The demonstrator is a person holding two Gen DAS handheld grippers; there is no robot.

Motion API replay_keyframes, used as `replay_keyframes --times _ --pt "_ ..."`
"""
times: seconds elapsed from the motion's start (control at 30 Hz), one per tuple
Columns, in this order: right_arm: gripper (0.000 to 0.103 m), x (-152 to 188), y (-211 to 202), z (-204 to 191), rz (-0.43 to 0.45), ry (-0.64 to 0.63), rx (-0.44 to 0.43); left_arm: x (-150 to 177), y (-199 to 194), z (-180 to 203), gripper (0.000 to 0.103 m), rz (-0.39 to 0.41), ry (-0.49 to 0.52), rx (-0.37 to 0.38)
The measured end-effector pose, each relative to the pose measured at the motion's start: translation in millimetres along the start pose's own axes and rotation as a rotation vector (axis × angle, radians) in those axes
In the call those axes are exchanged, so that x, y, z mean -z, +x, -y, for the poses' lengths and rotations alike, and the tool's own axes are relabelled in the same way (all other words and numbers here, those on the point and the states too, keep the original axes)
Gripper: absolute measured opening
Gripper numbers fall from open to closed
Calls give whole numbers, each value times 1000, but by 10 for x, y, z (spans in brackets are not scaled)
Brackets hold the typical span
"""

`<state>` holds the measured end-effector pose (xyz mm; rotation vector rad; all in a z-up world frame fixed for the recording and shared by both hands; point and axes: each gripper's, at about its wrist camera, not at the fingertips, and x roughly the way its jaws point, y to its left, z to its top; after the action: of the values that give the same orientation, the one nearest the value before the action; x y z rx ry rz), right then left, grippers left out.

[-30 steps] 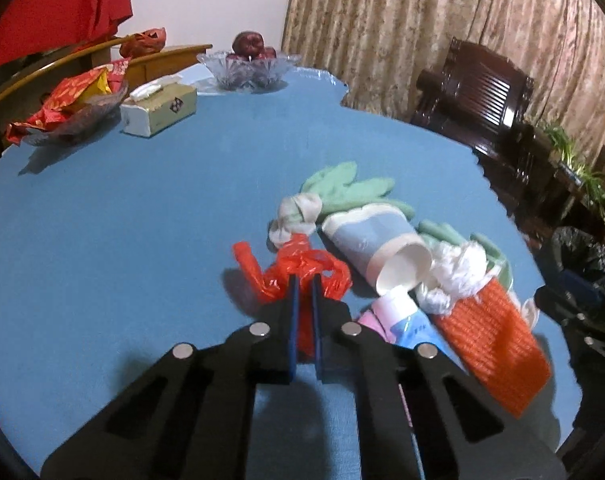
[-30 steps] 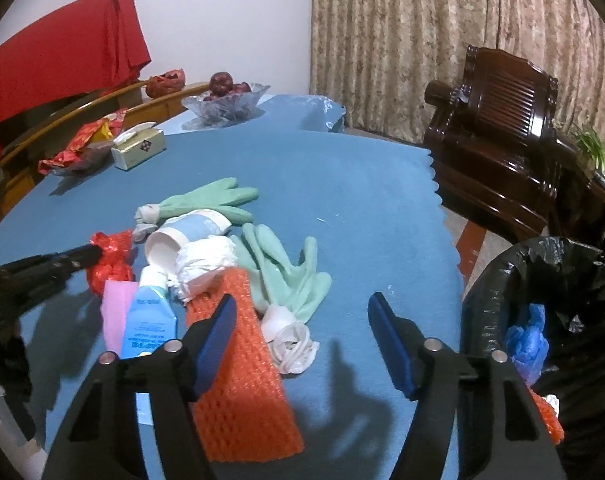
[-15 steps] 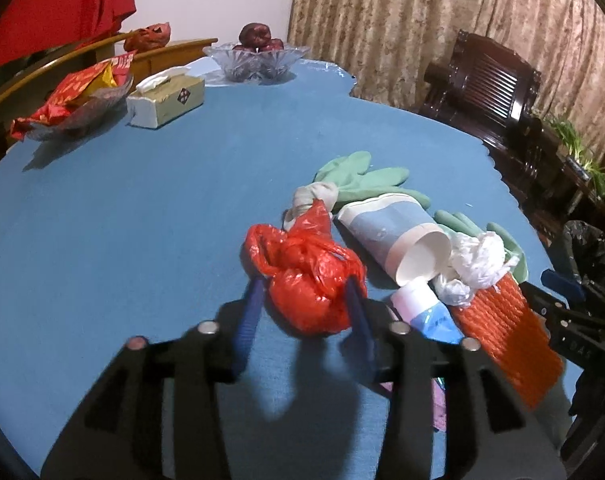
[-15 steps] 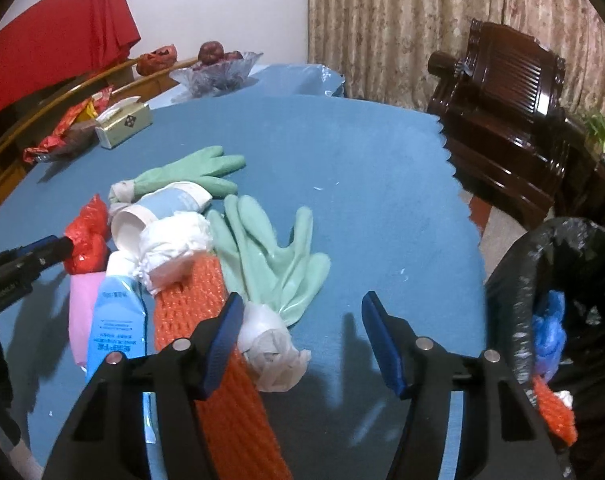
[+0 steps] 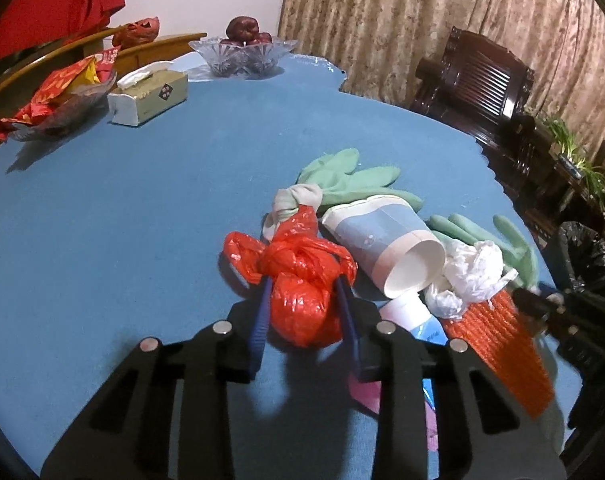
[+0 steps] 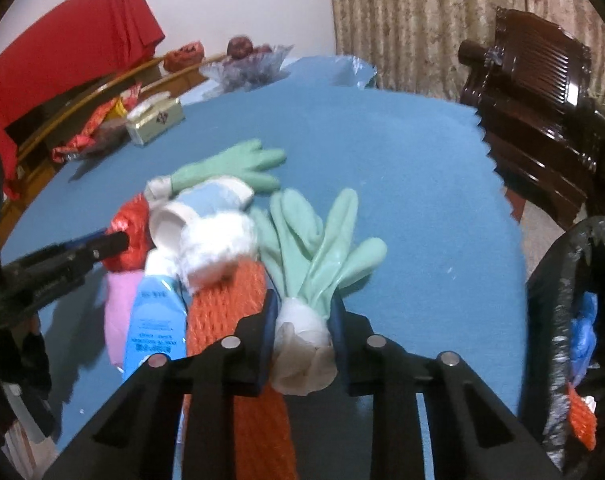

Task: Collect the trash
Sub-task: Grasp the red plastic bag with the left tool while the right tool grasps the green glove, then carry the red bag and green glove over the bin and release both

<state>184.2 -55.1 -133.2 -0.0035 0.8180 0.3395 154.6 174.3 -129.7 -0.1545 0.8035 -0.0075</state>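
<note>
Right wrist: two green gloves (image 6: 322,248) | right tongs (image 6: 302,322) clamp one | left tongs (image 5: 304,300) clamp red bag (image 5: 302,280)

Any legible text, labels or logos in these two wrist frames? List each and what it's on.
None can be read outright.
Blue tube: lines of dark print, too blurred to read.
Tissue box: a dark diamond emblem on its side, no legible letters.
Red snack wrapper: yellow markings, too small to read.
Paper cup: faint pattern only, no text visible.
</note>
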Motion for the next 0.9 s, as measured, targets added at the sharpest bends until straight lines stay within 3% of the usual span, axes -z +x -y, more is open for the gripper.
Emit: replay_keyframes --times 0.33,0.9 --pt "25 -203 -472 207 110 37 22 -135 -369 21 30 77 4 2" --pt "25 -452 -1136 197 264 28 34 -425 -883 630 29 179 94 93"
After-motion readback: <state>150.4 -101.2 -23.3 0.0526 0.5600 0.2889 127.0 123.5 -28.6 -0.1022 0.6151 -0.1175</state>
